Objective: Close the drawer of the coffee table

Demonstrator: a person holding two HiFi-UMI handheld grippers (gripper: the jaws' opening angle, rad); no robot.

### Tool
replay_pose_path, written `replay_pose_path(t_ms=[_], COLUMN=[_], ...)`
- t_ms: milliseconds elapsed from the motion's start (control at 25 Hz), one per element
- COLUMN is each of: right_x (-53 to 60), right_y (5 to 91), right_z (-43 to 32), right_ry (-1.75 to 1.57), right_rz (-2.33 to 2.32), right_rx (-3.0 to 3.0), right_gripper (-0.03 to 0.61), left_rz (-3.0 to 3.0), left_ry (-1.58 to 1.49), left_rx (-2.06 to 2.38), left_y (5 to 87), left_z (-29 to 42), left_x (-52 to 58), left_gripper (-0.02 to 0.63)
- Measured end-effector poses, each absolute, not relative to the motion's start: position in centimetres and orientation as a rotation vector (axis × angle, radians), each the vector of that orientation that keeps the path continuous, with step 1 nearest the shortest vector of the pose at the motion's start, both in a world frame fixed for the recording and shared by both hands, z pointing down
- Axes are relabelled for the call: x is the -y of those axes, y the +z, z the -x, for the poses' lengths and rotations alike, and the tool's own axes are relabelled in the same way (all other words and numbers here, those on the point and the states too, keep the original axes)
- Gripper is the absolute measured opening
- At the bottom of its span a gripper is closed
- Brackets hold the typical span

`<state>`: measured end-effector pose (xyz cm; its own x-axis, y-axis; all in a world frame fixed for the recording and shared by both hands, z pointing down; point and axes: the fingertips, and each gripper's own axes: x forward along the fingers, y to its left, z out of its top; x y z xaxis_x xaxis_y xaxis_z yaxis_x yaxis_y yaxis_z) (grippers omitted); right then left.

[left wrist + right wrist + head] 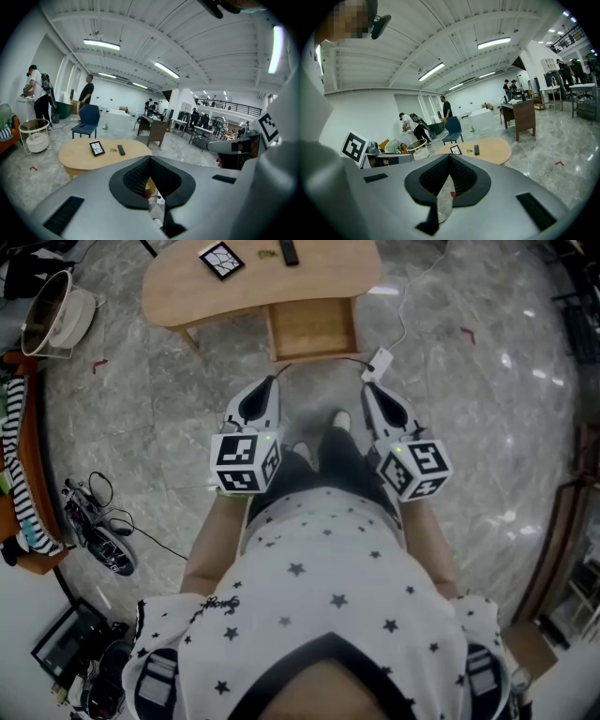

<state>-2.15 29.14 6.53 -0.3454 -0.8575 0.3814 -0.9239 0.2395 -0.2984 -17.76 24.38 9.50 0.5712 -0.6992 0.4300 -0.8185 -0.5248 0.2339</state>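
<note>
Ahead, one coffee table, one open drawer, left gripper, right gripper, jaws together

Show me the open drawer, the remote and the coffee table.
drawer [312,329], head view, on its bare wooden bottom.
remote [289,251], head view, middle of its black body.
coffee table [178,287], head view, bare top near its left end.

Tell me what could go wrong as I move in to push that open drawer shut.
1. The white corded adapter lies on the floor by the drawer, just ahead of the right gripper; feet could snag it.
2. The left gripper and the right are both shut to narrow tips; an off-centre push might skew the drawer or slip off.
3. A hard shove may jolt the coffee table and slide the remote.
</note>
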Motion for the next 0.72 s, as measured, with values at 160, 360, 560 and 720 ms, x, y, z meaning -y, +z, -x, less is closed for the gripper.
replay_pose_path(t_ms=[160,360,560,720], right_x=[-28.3,-26.5,-24.0,-22.3], right_y=[7.6,8.8,10.2,11.2], right_z=[1.0,-0.7,-2.9,-4.2], right_ry=[0.746,0.761,0.773,0.786], right_rz=[-1.698,-1.677,-1.669,-1.650], right_rx=[2.349,2.340,2.313,2.302], right_gripper=[0.008,0.008,0.008,0.009], left_rz=[-2.363,-2.324,-2.294,-2.272], left_ry=[0.413,0.430,0.440,0.457], left_rx=[1.231,1.254,1.274,1.296], left_y=[10.7,12.2,13.6,14.7], left_z=[17.2,16.6,16.0,15.6], left_x=[-23.5,-22.1,-20.0,-18.3], left_gripper=[0.002,0.002,0.002,0.002])
